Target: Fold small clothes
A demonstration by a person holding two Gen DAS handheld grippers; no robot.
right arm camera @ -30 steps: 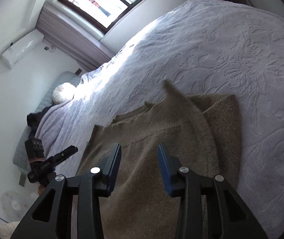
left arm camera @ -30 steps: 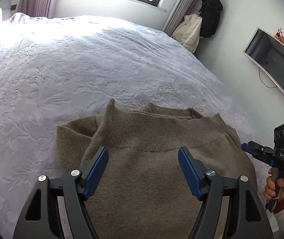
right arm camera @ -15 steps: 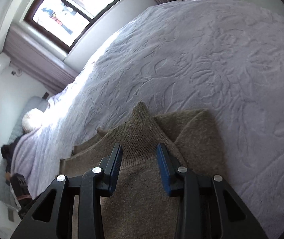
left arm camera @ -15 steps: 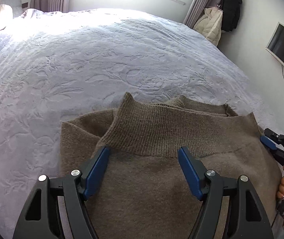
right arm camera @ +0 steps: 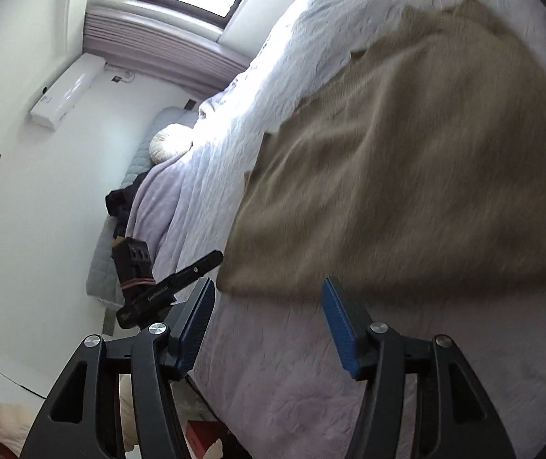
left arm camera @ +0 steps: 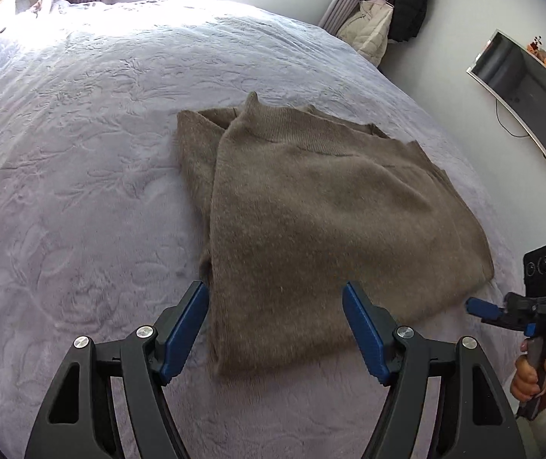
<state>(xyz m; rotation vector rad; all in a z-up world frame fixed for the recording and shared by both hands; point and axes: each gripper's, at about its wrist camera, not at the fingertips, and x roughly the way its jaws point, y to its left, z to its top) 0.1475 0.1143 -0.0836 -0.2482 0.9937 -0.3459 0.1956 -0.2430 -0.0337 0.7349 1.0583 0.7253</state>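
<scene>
The left tool [left arm camera: 275,334] is a black plastic frame with triangular cut-outs in each arm; round silver screw heads sit at its joints; its two fingers [left arm camera: 187,331] are faced with ribbed blue pads. The right tool [right arm camera: 267,329] is built the same, black arms, silver screws, blue ribbed pads; seen from the left wrist it carries a black box on top with three round lenses and a small green light, above a pistol-style handle; the right hand [left arm camera: 533,376] shows a white sleeve with a reddish-brown cuff.

Brown sweater [left arm camera: 330,222], folded (ribbed collar showing), flat
</scene>
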